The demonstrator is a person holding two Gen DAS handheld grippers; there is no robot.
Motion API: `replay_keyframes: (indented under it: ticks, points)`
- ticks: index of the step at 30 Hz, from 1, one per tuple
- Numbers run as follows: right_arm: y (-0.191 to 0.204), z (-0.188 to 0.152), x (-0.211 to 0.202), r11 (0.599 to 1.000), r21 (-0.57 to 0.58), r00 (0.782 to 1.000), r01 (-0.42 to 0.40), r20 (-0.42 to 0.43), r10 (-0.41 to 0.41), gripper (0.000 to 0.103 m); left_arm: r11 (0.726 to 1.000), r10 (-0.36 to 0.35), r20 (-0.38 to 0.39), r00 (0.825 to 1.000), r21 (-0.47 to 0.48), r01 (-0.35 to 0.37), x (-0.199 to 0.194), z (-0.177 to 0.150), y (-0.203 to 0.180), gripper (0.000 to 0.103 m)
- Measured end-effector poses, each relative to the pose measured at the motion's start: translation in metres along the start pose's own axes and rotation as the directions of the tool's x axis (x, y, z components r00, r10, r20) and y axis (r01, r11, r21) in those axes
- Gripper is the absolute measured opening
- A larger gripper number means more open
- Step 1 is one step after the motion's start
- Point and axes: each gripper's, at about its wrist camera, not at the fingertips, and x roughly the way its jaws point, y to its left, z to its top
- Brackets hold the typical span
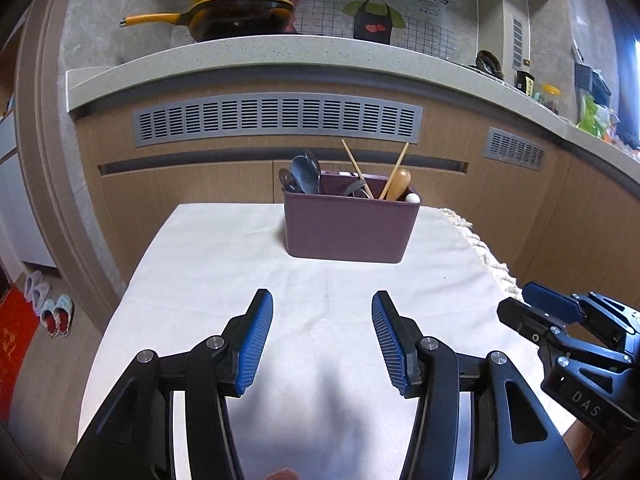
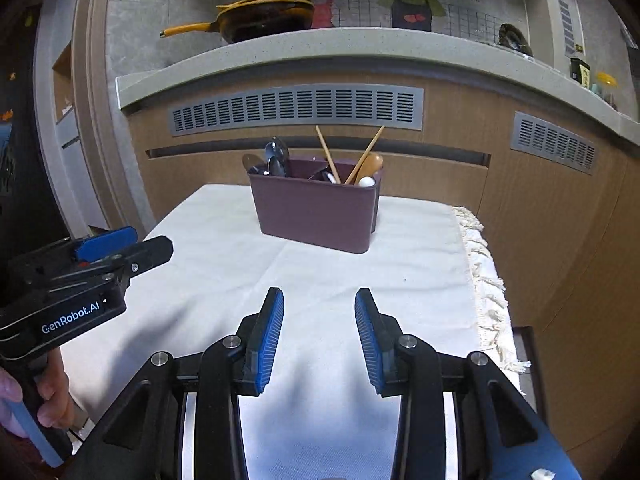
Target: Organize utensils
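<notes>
A purple utensil holder (image 1: pixel 349 227) stands at the far end of the white-clothed table (image 1: pixel 224 272); it also shows in the right wrist view (image 2: pixel 318 216). It holds metal spoons (image 1: pixel 304 174), two chopsticks (image 1: pixel 356 168), a wooden spoon (image 1: pixel 400 184) and a small white-tipped utensil (image 1: pixel 413 198). My left gripper (image 1: pixel 322 304) is open and empty over the near half of the cloth. My right gripper (image 2: pixel 319 300) is open and empty, also short of the holder. Each gripper shows at the edge of the other's view.
The cloth has a fringed right edge (image 2: pixel 484 280). Behind the table are wooden cabinets with grey vents (image 1: pixel 276 120) under a stone counter (image 1: pixel 280 52) carrying a yellow-handled pan (image 1: pixel 236 16). Slippers (image 1: pixel 52 308) lie on the floor at the left.
</notes>
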Motion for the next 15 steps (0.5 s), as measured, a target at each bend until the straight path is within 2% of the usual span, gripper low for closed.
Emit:
replay_keyframes:
  ticks: [15]
  points:
    - [-0.0019,0.0003,-0.004,1.0,0.007,1.0,-0.009,0.002,0.009,0.035,1.0,-0.014,-0.015,1.0,-0.002,0.014,-0.0017,-0.0016,-0.003,0.052]
